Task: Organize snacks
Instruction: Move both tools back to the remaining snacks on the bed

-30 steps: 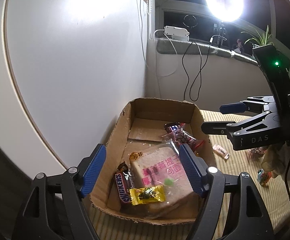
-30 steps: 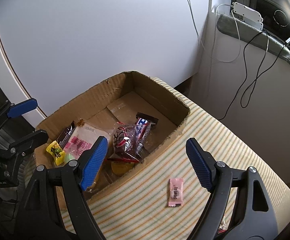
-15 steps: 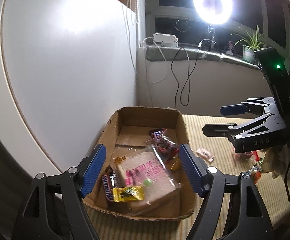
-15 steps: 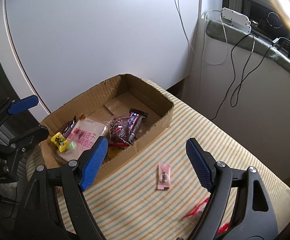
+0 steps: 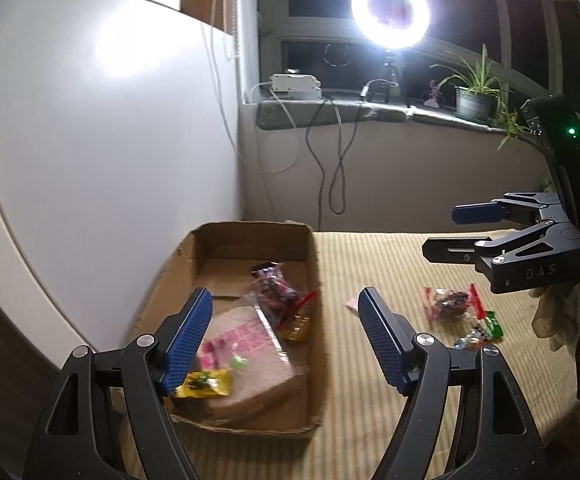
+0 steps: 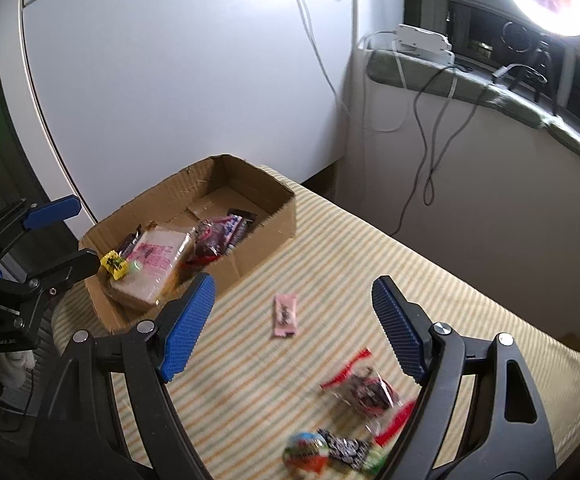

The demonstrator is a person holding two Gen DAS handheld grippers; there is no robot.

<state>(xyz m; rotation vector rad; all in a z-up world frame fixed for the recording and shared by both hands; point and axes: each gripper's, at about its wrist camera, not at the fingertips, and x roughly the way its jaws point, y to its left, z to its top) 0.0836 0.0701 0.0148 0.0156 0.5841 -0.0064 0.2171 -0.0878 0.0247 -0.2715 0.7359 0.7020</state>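
Note:
A cardboard box (image 5: 314,264) (image 6: 278,216) sits on the striped table by the white wall. It holds a wrapped bread slice (image 5: 250,360) (image 6: 158,256), a yellow candy (image 5: 206,384) (image 6: 114,266), a red-trimmed clear bag (image 5: 278,292) and dark bars. On the table lie a pink packet (image 6: 285,315) (image 5: 352,303), a red-trimmed bag (image 6: 368,392) (image 5: 450,304) and small wrapped sweets (image 6: 330,448) (image 5: 478,332). My left gripper (image 5: 284,340) (image 6: 50,236) is open and empty above the box's near end. My right gripper (image 6: 290,324) (image 5: 450,232) is open and empty above the table.
A white panel (image 5: 90,140) stands close behind the box. A windowsill (image 5: 370,114) carries a ring light (image 5: 390,10), a white power strip (image 5: 296,84) with hanging cables, and a potted plant (image 5: 474,96). The striped tabletop (image 6: 410,280) stretches right of the box.
Both grippers have pulled back and up from the box, still open. The right wrist view now takes in the loose snacks on the table to the right of the box.

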